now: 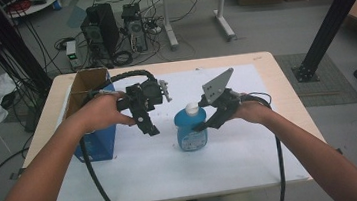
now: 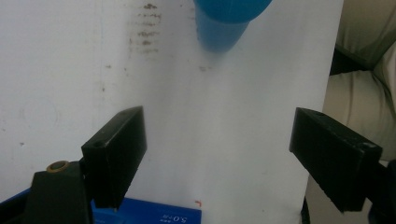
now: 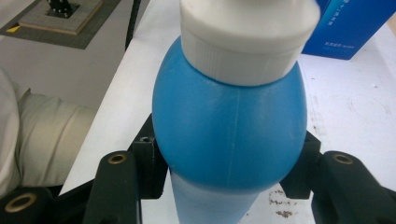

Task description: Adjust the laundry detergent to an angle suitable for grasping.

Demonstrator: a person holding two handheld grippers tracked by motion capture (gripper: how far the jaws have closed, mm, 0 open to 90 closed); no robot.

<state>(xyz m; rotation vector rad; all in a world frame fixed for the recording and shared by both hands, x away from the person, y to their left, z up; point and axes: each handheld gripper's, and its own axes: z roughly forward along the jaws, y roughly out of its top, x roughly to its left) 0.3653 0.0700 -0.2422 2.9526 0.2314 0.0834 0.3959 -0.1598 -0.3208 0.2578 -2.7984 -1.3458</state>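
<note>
A blue bottle with a white cap stands upright at the middle of the white sheet. My right gripper comes in from the right and is shut on it. In the right gripper view the fingers press both sides of the bottle below its bulge, under the cap. My left gripper hangs open between the blue box and the bottle, pointing down. In the left gripper view, bare sheet lies between the spread jaws of the left gripper, and the bottle is farther off.
The blue box, its cardboard top open, stands at the table's left side, and its edge shows under the left gripper. The wooden table ends just beyond the sheet. The person's legs are at the near edge. Cables trail from both grippers.
</note>
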